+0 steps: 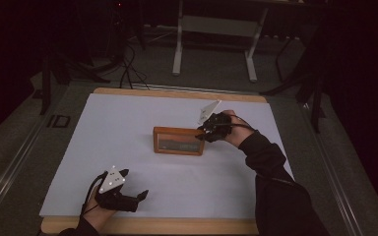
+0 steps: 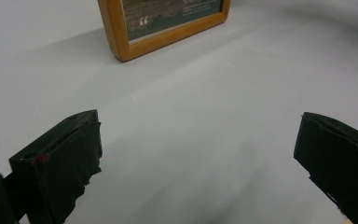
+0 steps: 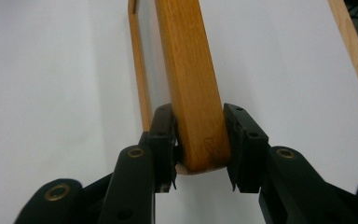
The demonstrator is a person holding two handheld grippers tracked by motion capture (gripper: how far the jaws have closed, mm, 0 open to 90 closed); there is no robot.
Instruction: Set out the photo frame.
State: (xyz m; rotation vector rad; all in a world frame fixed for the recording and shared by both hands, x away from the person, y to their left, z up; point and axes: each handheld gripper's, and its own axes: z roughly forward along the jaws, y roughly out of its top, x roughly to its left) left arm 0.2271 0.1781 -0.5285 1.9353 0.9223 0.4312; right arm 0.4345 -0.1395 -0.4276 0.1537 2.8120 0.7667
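A wooden picture frame (image 1: pixel 177 141) with a dark print stands upright on the white table top (image 1: pixel 123 123), near its middle. My right gripper (image 1: pixel 200 135) comes in from the right and is shut on the picture frame's right end. In the right gripper view the oak edge (image 3: pixel 191 93) sits pinched between both black pads, gripper (image 3: pixel 198 116). My left gripper (image 1: pixel 141 195) rests low near the front left edge and stands open, apart from the frame. Its own view has the gripper (image 2: pixel 198 140) with jaws wide over bare white surface and the frame's corner (image 2: pixel 121 42) farther off.
The table's wooden rim (image 1: pixel 177 93) borders the white sheet at back and front. Beyond the table are a grey floor, a white metal stand (image 1: pixel 211 29) and dark cables (image 1: pixel 128 69). A dark sleeve (image 1: pixel 280 196) crosses the table's right front corner.
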